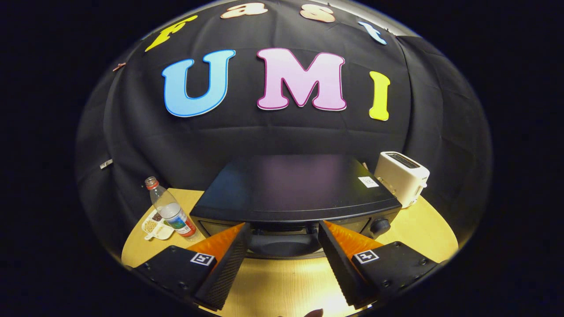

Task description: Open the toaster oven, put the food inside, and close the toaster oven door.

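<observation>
A black toaster oven (295, 187) stands on the wooden table (282, 286), seen from above its front edge. Its door looks shut, with the dark curved handle (282, 245) jutting out below the top edge. My gripper (284, 226) is open, its fingertips right at the oven's front, one on each side of the handle and not pressing on it. A small white divided dish of food (155, 228), holding what look like nuts and beans, lies left of the oven behind a bottle.
A clear water bottle (171, 210) with a red cap stands at the oven's left front corner, beside the dish. A white pop-up toaster (402, 176) sits to the oven's right rear. A control knob (380, 226) is on the oven's right front.
</observation>
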`<act>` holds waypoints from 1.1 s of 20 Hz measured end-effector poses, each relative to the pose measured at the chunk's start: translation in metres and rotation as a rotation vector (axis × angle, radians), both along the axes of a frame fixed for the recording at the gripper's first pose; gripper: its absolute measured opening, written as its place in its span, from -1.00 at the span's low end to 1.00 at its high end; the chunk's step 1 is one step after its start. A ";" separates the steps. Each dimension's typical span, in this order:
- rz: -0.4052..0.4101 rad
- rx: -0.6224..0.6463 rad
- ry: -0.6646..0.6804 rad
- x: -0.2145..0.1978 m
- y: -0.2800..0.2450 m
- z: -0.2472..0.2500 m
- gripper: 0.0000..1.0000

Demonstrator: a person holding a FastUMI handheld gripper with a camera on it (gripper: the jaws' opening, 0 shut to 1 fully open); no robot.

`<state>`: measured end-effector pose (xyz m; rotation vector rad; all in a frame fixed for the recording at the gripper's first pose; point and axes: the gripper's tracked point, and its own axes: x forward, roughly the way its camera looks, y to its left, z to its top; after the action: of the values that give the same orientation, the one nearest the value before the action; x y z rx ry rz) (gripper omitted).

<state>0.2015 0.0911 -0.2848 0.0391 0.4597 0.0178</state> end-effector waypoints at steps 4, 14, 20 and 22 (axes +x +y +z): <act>-0.002 0.020 0.033 0.011 0.002 -0.010 0.96; -0.020 0.023 -0.001 -0.046 0.001 -0.023 0.97; -0.023 0.045 0.081 -0.090 -0.001 -0.054 0.98; -0.017 0.035 0.133 -0.106 -0.001 -0.072 0.98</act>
<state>0.0950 0.0896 -0.3565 0.0788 0.5923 0.0063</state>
